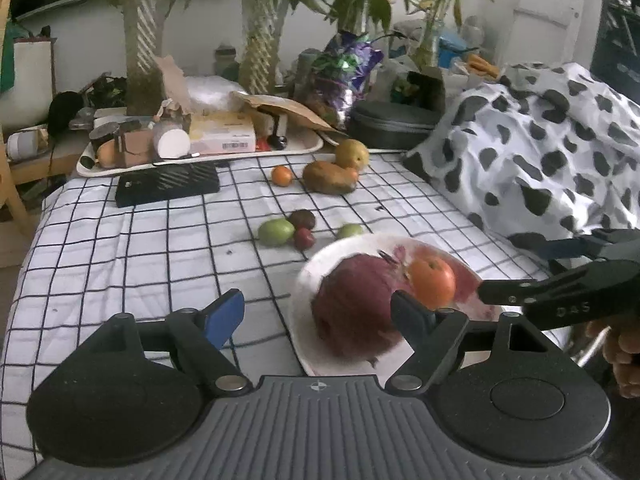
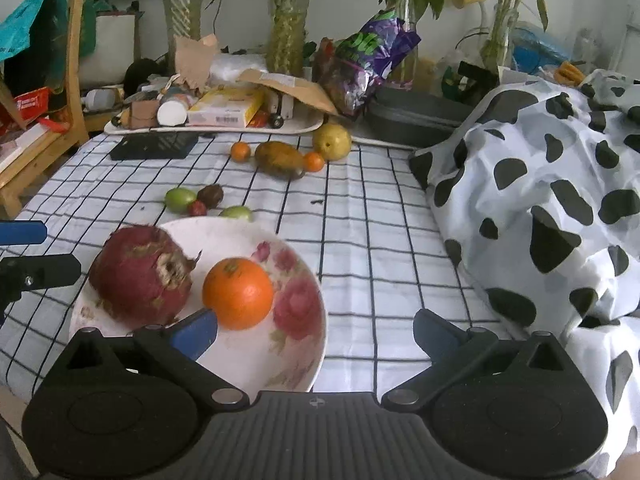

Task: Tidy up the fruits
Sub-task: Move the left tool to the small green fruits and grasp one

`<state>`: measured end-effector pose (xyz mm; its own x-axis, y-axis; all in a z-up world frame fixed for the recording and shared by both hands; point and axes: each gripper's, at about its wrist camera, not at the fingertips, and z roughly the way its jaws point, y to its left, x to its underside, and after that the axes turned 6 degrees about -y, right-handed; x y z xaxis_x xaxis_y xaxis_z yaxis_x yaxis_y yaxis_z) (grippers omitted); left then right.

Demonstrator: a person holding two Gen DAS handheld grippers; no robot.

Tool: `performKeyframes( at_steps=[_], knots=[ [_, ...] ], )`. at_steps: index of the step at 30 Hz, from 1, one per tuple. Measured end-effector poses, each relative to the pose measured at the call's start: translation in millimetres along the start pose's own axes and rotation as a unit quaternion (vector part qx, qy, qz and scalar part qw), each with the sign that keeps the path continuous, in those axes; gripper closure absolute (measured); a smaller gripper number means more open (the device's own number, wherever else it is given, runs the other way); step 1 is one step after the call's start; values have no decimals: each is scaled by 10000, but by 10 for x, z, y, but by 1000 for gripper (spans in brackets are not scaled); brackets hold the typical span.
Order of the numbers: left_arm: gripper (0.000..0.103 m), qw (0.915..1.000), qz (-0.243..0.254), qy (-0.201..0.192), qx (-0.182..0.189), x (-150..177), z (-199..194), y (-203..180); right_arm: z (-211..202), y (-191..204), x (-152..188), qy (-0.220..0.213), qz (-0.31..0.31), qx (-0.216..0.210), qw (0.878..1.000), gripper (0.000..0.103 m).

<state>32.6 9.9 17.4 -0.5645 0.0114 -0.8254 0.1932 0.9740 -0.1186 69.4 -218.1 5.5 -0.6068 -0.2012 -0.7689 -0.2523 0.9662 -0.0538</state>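
My left gripper [image 1: 320, 318] is spread wide with nothing held, its blue pads apart over the near rim of the floral plate [image 2: 296, 344]; my right gripper [image 2: 316, 334] is also wide open and holds nothing, one blue pad just in front of the orange [image 2: 238, 293] but I can't tell if it touches. Plate sits on the checked cloth [image 2: 380, 240] near me. On the plate: a big dark red fruit [image 2: 140, 276], rough scarred patch on its skin, and the orange just beside it, right of it in the right wrist view. Beyond the plate on the cloth, a small cluster: green fruit [image 2: 179, 199], dark brown fruit [image 2: 210, 195], small red fruit [image 2: 197, 209], second green fruit [image 2: 237, 212] near the plate's far rim. Farther back: a small orange fruit [image 2: 240, 151], a brownish mango [image 2: 279, 158], another small orange one [image 2: 313, 161] touching it, and a yellow pear [image 2: 331, 141] behind. Black flat case [image 2: 154, 145] lies left of those. A cluttered white tray [image 2: 216, 127] is at the far edge. Cow-print fabric [image 2: 540, 200] is bunched along the right.
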Motion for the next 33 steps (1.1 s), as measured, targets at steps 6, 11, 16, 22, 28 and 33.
performKeyframes(
  at_steps=[6, 11, 16, 22, 28, 33],
  knots=[
    [24, 9999, -65, -87, -122, -105, 171, 161, 118, -98, -122, -136, 77, 90, 9998, 0],
    [24, 9997, -80, -119, -173, -184, 342, 260, 242, -180, -228, -191, 157, 152, 9996, 0],
    [24, 9997, 91, -117, -172, -258, 493, 298, 405, -221, -327, -142, 132, 170, 9997, 0],
    [25, 9993, 360, 63, -118, -319, 757, 330, 585, -220, -436, -118, -52, 168, 9998, 0],
    [43, 9969, 689, 373, -102, -341, 1032, 365, 780, -258, -526, -45, -135, 174, 9997, 0],
    [44, 9932, 987, 620, -79, -331, 1236, 362, 948, -271, -615, 16, -169, 153, 9997, 0]
  ],
)
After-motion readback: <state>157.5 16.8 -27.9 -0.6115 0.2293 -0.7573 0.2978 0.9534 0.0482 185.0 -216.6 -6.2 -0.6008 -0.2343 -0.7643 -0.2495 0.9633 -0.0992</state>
